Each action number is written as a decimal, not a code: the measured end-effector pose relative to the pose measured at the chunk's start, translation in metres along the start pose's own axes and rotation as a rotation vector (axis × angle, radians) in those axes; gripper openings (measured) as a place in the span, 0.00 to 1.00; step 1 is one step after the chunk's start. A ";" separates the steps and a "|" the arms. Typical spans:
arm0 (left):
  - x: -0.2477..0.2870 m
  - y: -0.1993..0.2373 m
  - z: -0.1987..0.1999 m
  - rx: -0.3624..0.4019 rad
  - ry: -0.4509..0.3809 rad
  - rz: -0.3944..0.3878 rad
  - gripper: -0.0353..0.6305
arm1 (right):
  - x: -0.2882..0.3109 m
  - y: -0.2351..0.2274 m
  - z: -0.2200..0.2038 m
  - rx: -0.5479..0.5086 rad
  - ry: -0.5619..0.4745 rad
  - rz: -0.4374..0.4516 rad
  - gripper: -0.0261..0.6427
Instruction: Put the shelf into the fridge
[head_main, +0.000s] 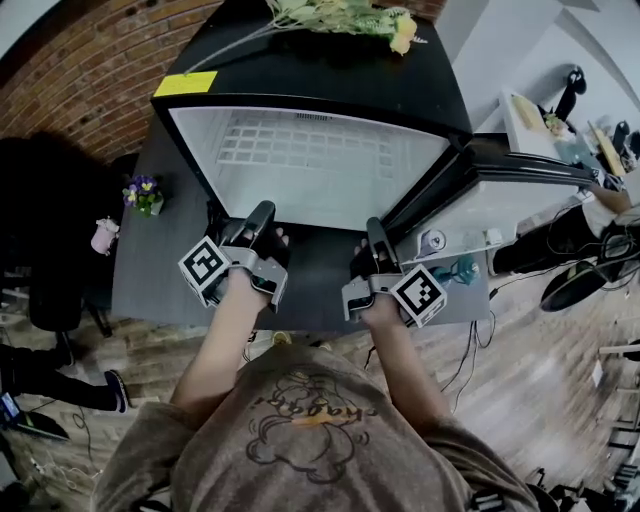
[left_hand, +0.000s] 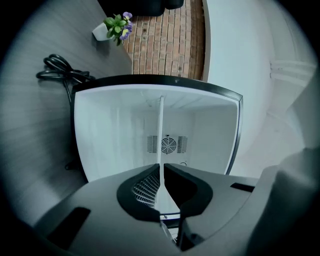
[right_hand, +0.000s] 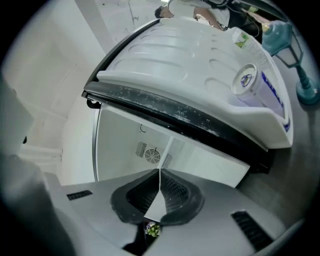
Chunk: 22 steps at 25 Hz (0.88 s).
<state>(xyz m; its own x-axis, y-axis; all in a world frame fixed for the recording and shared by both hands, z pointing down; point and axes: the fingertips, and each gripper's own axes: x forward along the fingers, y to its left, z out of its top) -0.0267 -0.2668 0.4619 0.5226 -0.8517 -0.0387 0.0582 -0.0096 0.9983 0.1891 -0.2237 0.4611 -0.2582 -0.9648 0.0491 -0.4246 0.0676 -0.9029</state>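
**You hold the shelf (head_main: 320, 175) at the mouth of the open fridge (head_main: 330, 75), one gripper at each front corner.**

The grey desk (head_main: 160, 265) carries the black fridge straight ahead of you, and the fridge door (head_main: 520, 170) stands swung out to your right. The shelf is a pale flat sheet lying level, its far end reaching into the white inside of the fridge and its near edge toward you. Your left gripper (head_main: 262, 215) has its jaws closed tight on the near left edge of the shelf. Your right gripper (head_main: 375, 228) has its jaws pinched on the near right edge in the same way. Both gripper views show the sheet edge-on, as a thin line running toward the round fan (left_hand: 168, 145) in the back wall. Flowers (head_main: 350, 18) lie on top of the fridge, and a small potted plant (head_main: 145, 193) sits on the desk to your left.
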 end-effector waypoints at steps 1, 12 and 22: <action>-0.006 0.000 -0.001 -0.002 -0.003 0.001 0.12 | -0.005 0.000 -0.002 -0.006 0.009 -0.002 0.03; -0.044 -0.009 -0.022 0.245 0.080 -0.011 0.11 | -0.042 0.015 -0.009 -0.272 0.114 0.025 0.02; -0.060 -0.015 -0.031 0.731 0.174 0.020 0.10 | -0.066 0.014 -0.009 -0.645 0.158 0.012 0.04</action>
<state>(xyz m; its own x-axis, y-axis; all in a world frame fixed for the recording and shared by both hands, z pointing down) -0.0327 -0.1988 0.4477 0.6478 -0.7610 0.0343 -0.5010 -0.3918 0.7717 0.1924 -0.1567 0.4487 -0.3695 -0.9176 0.1465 -0.8424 0.2643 -0.4695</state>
